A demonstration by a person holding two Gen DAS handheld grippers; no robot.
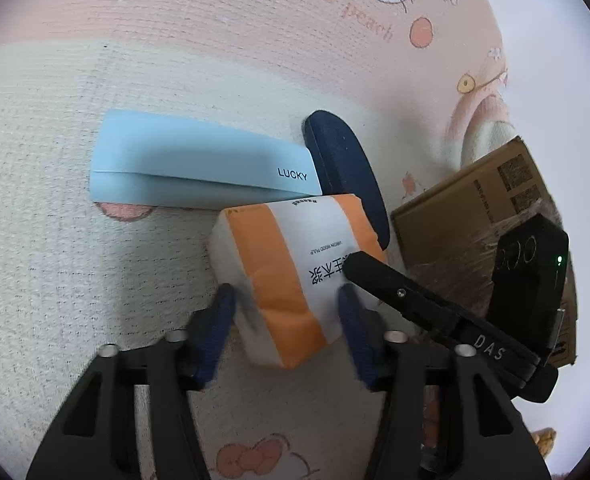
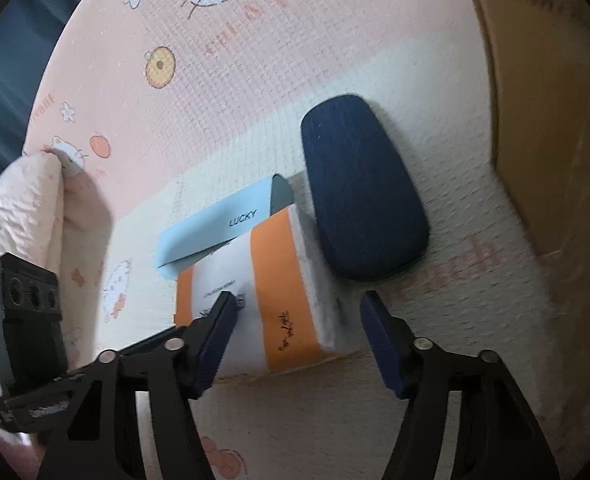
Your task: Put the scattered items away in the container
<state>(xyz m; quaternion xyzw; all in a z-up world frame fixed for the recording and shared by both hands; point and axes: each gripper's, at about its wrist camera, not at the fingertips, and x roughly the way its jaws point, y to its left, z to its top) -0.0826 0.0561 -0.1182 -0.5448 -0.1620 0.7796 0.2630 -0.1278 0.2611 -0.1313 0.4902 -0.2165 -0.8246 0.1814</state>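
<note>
The tissue pack (image 1: 295, 276), white with orange bands, lies on the play mat (image 1: 75, 260), which is spread on the floor. It is soft and puffy. Its far end touches the light blue case (image 1: 199, 168) marked LUCKY and the dark blue oval case (image 1: 347, 172). Its long side runs from near to far and leans a little to the left.

The left gripper (image 1: 287, 304) sits right over the near end of the pack. Its jaws stand about as wide as the pack, one blue pad on each side. The pads look like they just touch the wrapper, but I cannot tell if they squeeze it.

The right gripper (image 2: 299, 320) comes at the same pack from the other side. Its jaws are wide. One pad rests over the white middle of the pack (image 2: 271, 292), and the other hangs over bare mat, off the pack's right edge. So it holds nothing.

The left gripper is the nearer one and lines up better across the short way of the pack. The cardboard box (image 1: 471, 200) stands to the right, close by. I think the pack goes there next.
</note>
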